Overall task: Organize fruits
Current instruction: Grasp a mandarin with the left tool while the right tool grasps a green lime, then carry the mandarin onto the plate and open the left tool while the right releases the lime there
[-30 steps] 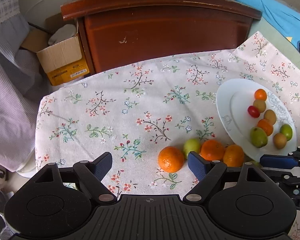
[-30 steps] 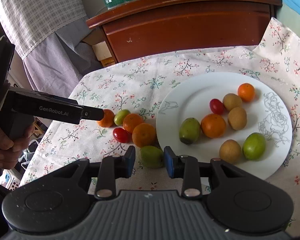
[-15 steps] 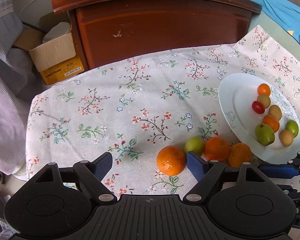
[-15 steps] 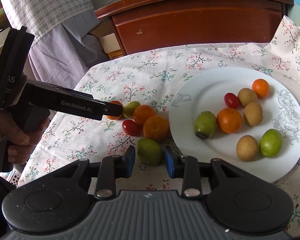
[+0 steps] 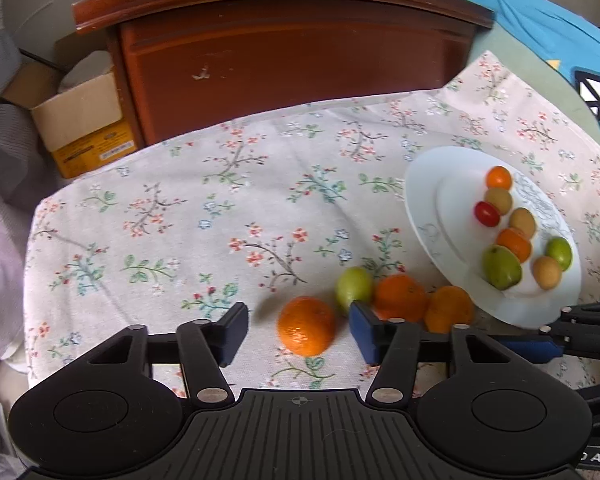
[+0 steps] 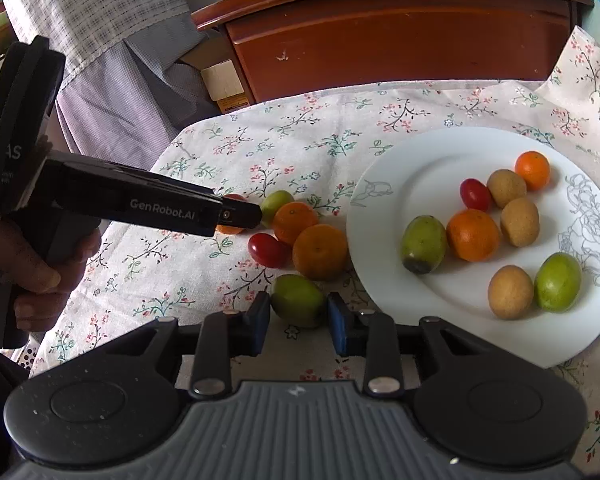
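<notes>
A white plate (image 6: 384, 184) (image 5: 424, 184) on the flowered cloth holds several small fruits. Loose fruits lie left of it: oranges (image 6: 320, 251) (image 5: 401, 297), a cherry tomato (image 6: 269, 249) and green fruits. My left gripper (image 5: 298, 329) is open, its pads on either side of an orange (image 5: 306, 325) on the cloth. It also shows in the right wrist view (image 6: 240, 216), partly hiding that orange. My right gripper (image 6: 299, 316) has its pads on either side of a green fruit (image 6: 298, 300) on the cloth, with narrow gaps at the pads.
A dark wooden cabinet (image 5: 292, 60) stands behind the table. A cardboard box (image 5: 80, 128) sits on the floor to its left. The table's left edge (image 5: 30, 240) drops off to cloth and floor. A hand (image 6: 40, 264) holds the left gripper.
My left gripper has moved right, so the orange now lies between its pads. My right gripper has crept closer to the green fruit.
</notes>
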Available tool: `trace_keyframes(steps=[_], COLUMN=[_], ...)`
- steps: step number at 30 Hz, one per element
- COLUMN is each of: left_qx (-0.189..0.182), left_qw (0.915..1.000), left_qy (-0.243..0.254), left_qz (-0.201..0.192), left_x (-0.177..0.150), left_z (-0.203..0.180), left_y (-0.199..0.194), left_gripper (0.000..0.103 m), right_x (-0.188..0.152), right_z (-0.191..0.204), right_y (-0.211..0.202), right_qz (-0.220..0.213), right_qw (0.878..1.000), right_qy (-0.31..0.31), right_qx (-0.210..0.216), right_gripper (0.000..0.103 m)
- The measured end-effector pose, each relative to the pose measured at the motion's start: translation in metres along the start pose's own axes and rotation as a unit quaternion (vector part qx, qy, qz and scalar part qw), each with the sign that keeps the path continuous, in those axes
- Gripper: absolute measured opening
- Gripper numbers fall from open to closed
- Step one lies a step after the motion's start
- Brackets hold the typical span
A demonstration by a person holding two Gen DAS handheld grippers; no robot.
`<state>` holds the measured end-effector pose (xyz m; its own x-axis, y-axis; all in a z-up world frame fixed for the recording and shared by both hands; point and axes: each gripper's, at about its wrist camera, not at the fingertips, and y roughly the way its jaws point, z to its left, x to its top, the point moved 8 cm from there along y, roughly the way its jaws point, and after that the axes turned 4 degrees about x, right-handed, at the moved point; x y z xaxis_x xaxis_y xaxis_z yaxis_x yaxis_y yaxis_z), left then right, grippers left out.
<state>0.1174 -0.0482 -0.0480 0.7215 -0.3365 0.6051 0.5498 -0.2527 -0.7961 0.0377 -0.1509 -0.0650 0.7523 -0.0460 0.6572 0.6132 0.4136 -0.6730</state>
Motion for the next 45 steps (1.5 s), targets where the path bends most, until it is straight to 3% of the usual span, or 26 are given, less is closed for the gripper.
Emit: trace_keyframes(steps=[4,10,15,17,21,32,45], left_qx=[-0.013,-0.018,-0.015,-0.022,0.003,0.029,0.025], left_qw=[0.9999,0.9994,0.9998,0.9997,0.9994,0.9965,0.9937], left_qy=[-0.001,-0.029,0.001,0.004,0.035,0.067,0.072], left_qz=[0.006,0.009,0.011,0.008,0.0,-0.041,-0.083], left_x=[-0.001,0.0,-0.005,-0.005,-0.004,0.009,0.03], left_z=[0.0,0.008,-0.003,-0.006,-0.009,-0.017,-0.041], left_y=[-0.001,0.001,0.004,0.001,-0.002,-0.034,-0.065], left_gripper=[0.036,0.036,0.029,0.029,0.029,0.029,0.029], right_x=[0.0,0.001,0.0,0.0,0.0,0.014,0.036], right_z=[0.0,0.0,0.001,0.001,0.002,0.005,0.002], right_y=[-0.001,0.0,-0.001,-0.001,-0.002,-0.022,-0.056], right_qz=[0.002,0.003,0.003,0.004,0.005,-0.02,-0.064], right_qw=[1.0,1.0,1.0,1.0,1.0,1.0,0.998], right_qy=[0.0,0.002,0.003,0.0,-0.002,-0.002,0.001], right_qx=[0.0,0.002,0.001,0.001,0.001,-0.008,-0.021], right_gripper=[0.032,0.032,0.032,0.031,0.031,0.031,0.031])
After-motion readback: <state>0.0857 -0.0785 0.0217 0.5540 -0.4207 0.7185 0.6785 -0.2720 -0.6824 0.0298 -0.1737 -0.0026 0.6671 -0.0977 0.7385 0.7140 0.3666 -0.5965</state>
